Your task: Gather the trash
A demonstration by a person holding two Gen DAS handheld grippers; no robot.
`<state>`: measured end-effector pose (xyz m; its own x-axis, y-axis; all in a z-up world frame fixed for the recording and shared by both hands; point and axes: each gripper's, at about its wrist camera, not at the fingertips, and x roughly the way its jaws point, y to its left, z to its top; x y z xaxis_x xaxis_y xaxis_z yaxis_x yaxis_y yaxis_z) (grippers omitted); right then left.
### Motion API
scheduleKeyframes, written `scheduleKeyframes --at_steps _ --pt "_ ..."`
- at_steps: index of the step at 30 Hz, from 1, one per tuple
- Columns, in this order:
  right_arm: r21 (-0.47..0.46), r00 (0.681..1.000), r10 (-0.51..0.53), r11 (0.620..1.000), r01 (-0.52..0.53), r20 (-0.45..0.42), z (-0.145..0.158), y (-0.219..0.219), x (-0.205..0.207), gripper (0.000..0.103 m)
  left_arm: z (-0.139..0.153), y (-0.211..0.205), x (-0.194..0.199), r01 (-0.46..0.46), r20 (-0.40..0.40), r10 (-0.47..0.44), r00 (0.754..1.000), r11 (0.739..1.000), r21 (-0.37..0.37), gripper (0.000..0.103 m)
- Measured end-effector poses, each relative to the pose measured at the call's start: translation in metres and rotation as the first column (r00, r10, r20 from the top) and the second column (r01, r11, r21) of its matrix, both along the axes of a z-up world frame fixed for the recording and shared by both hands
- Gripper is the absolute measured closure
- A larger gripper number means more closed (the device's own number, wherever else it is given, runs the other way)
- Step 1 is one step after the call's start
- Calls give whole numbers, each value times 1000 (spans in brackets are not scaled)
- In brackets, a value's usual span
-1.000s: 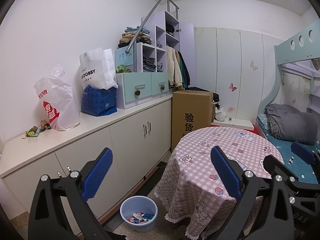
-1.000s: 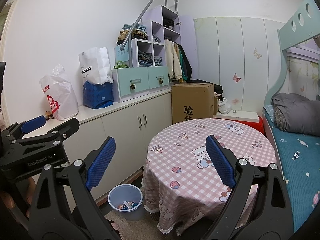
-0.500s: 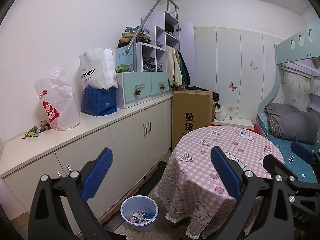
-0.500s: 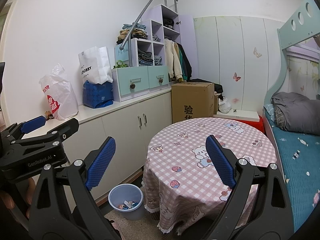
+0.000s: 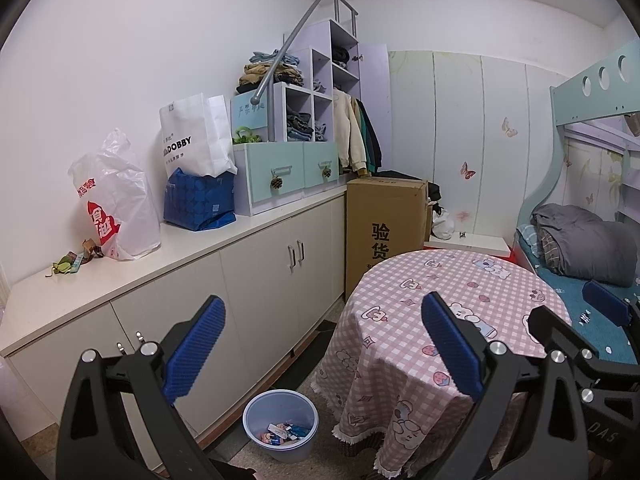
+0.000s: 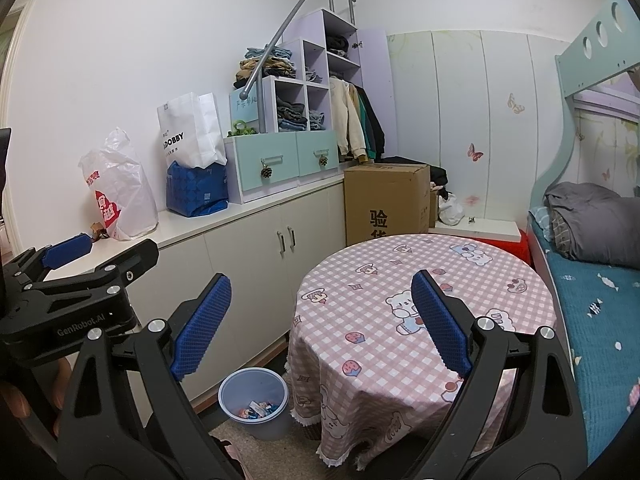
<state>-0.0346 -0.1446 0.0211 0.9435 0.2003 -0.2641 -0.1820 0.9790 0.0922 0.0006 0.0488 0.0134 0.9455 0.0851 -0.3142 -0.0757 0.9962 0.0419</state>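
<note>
Both tools idle above the round checked table (image 6: 420, 280): my left gripper (image 5: 324, 344) and right gripper (image 6: 320, 320) stand spread wide, nothing between the pads. I judge this the survey step, nothing picked yet. The only loose scraps I can see lie on the white counter (image 5: 192, 252) left of the table, just beside the white plastic bag (image 5: 116, 204): small crumpled wrappers (image 5: 74, 261). The blue bin (image 5: 280, 420) sits on the floor at the table's left foot, holding a few wrappers. Next move, I think: reach the left gripper over the counter, close on a wrapper.
</note>
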Motion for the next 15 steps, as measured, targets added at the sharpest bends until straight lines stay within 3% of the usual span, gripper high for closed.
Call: scheduleKeyframes --at_steps 15 --pt "31 999 13 999 -11 -43 -17 -4 24 13 -18 0 23 -4 -50 5 999 1000 25 6"
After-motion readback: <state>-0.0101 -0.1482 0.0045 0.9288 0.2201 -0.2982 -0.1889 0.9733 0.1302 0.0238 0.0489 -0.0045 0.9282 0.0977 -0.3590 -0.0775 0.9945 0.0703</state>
